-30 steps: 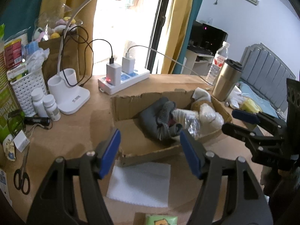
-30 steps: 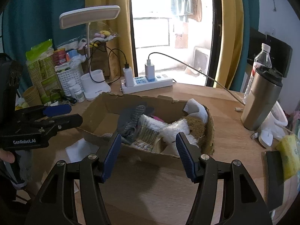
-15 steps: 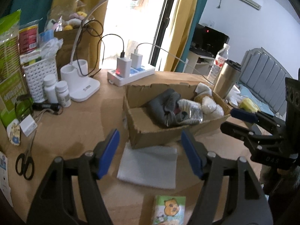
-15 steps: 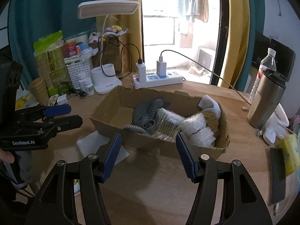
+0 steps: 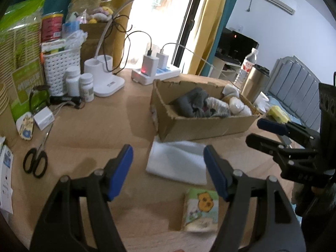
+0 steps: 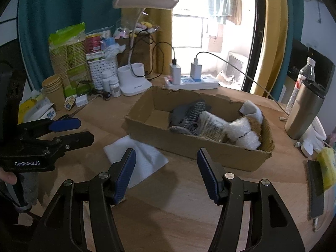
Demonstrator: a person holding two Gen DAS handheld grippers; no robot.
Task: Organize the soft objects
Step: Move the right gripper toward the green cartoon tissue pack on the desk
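Box: a cardboard box [image 6: 189, 147] sits on the wooden table [image 6: 189, 205], ahead of both grippers and well apart from their tips; its long side runs from near left to far right in the right wrist view.
Soft things in box: a grey sock bundle [image 6: 184, 113] lies toward the left half, a striped roll [image 6: 212, 124] in the middle, white fluffy pieces [image 6: 243, 132] at the right end, packed side by side along the box's length.
White sheet: a flat white foam sheet [image 5: 178, 161] lies on the table just in front of the box's near left corner, touching or nearly touching it (too blurred to say which), and sits ahead of the left gripper.
Tissue pack: a small pack with a cartoon bear [image 5: 201, 210] lies near the left gripper's right finger, long side running away from the camera.
Left gripper: the left gripper [image 5: 168, 174] is released, nothing between its blue pads, tilted down toward the table.
Right gripper: the right gripper [image 6: 166, 176] is likewise released and empty, tilted down, over bare table short of the box.
Hand: a thumb [image 6: 7, 177] shows under the left gripper's body.
Steel cup: a steel cup [image 6: 304, 111] stands upright beyond the box's right end.
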